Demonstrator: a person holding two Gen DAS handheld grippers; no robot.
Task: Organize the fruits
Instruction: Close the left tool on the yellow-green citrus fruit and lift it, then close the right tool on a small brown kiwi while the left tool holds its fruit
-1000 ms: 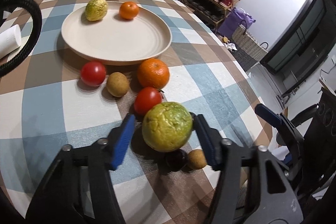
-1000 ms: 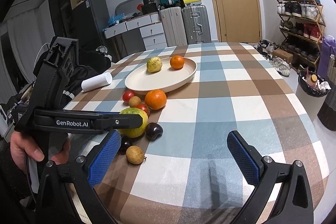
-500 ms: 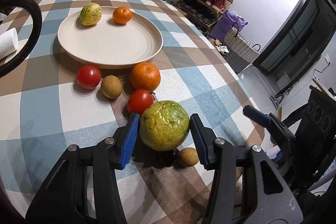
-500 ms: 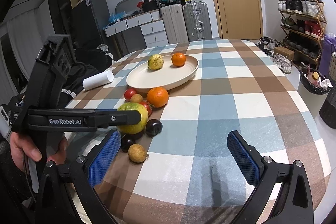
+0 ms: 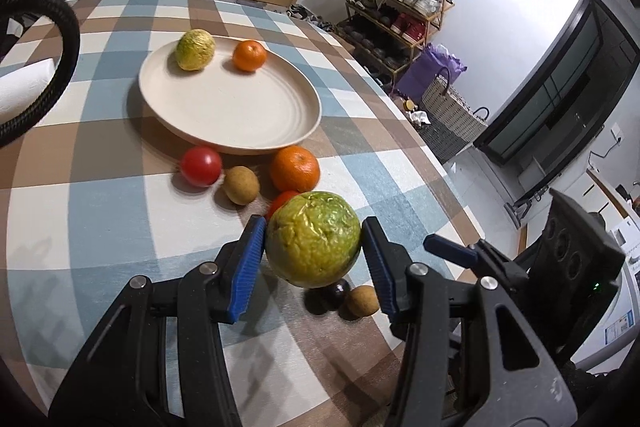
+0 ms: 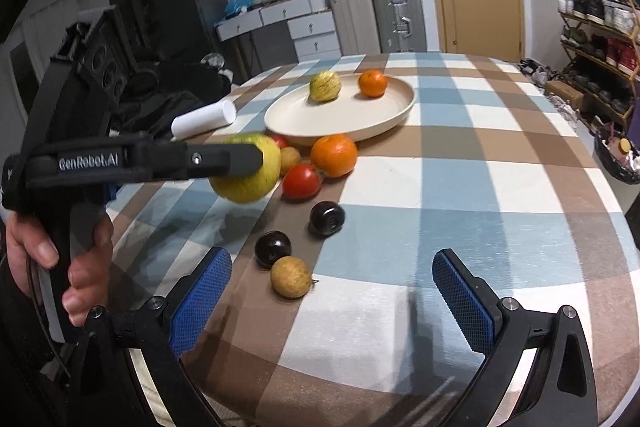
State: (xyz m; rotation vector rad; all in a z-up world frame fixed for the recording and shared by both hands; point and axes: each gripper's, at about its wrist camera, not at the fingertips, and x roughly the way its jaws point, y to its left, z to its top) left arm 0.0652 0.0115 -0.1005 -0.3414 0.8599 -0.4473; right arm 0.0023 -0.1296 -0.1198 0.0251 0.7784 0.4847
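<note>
The large green-yellow fruit (image 5: 313, 238) hung clear of the checked table (image 5: 100, 195), clamped between the left gripper (image 5: 314, 247)'s blue fingers (image 5: 248, 259). Only the right wrist view showed its shadow on the cloth and the hand (image 6: 60, 259) gripping the handle. The right gripper (image 6: 332, 301) hovered with fingers wide apart, empty, above two dark plums (image 6: 327, 219) and a small brown fruit (image 6: 291, 275).

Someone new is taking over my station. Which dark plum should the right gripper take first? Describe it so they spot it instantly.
Start at the cream plate and follow the fruit cluster toward the camera. Past the red tomato lie two dark plums; take the nearer plum, touching the tan fruit. The farther plum sits alone.
</note>
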